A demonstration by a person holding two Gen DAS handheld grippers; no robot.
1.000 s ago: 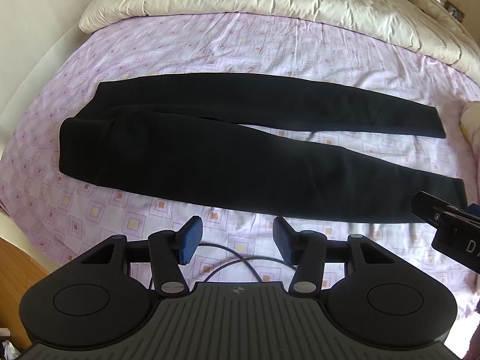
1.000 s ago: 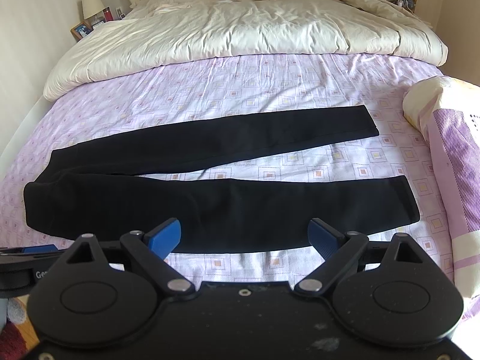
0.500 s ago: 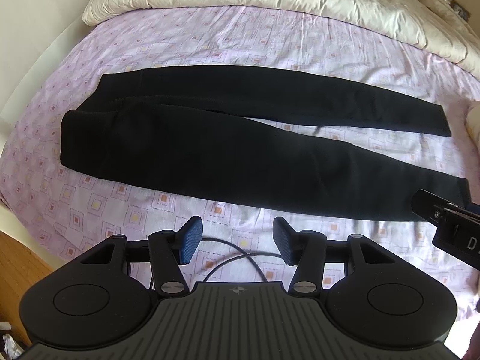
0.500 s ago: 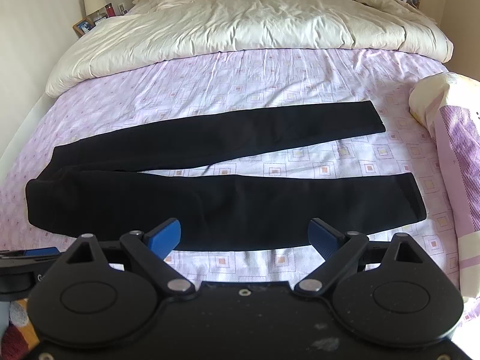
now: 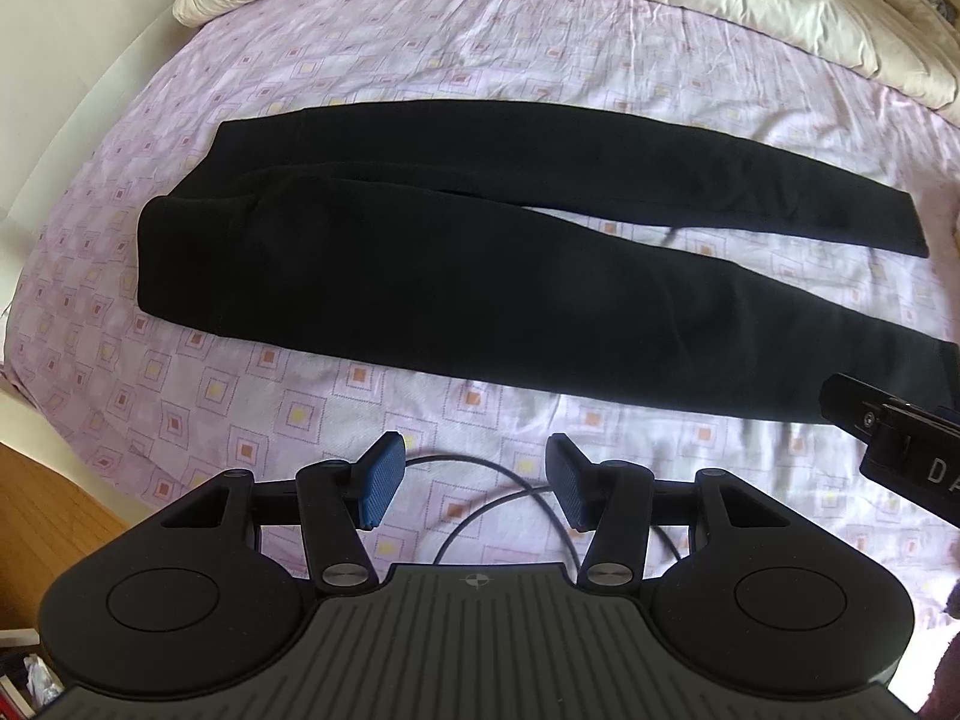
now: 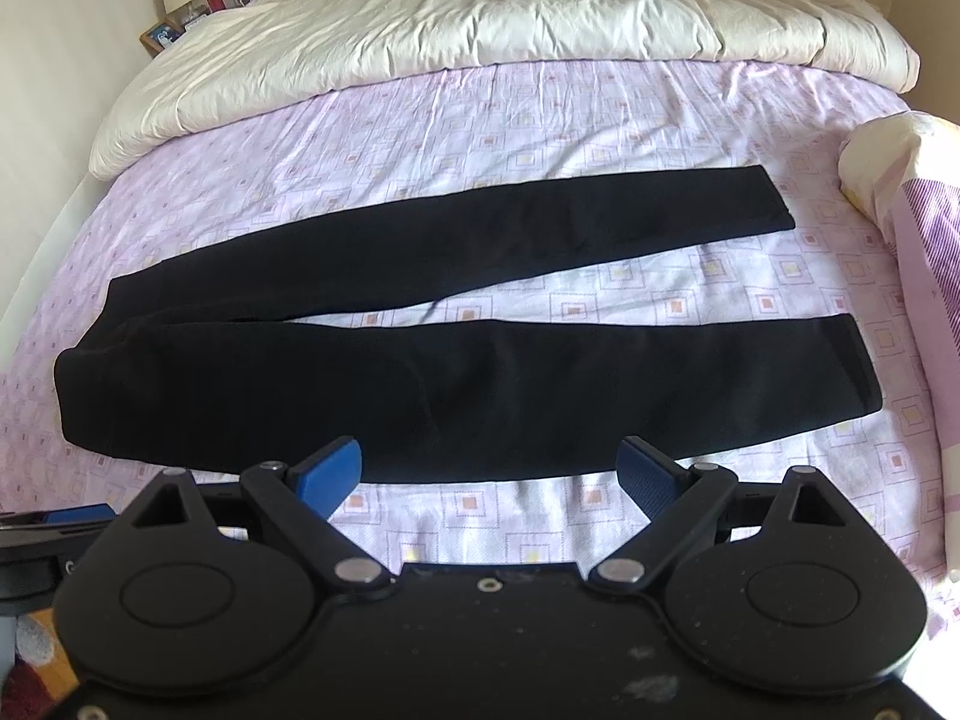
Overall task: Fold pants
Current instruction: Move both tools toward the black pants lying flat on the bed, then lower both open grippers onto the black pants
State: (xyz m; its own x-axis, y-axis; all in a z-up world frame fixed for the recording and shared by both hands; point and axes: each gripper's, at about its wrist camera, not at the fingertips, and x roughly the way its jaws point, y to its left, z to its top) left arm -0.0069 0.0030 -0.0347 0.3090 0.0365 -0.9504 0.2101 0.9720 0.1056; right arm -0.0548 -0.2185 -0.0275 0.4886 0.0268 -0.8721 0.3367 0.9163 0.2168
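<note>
Lilac patterned bedsheet [image 6: 540,138] is spread across the bed, with a cream duvet [image 6: 510,18] bunched at the far end. Black pants [image 6: 372,372] are laid flat across the sheet, unfolded, waistband at left, both legs running right and splayed apart, with sheet seen between them. Left gripper [image 5: 471,483] is held over the sheet near the pants' near edge, apart from the fabric, blue fingers [image 5: 378,480] set moderately apart, nothing gripped. Right gripper [image 6: 489,483] is held just short of the near leg, fingers [image 6: 645,480] spread wide, nothing gripped. A black cable [image 5: 480,516] is seen below the left gripper.
</note>
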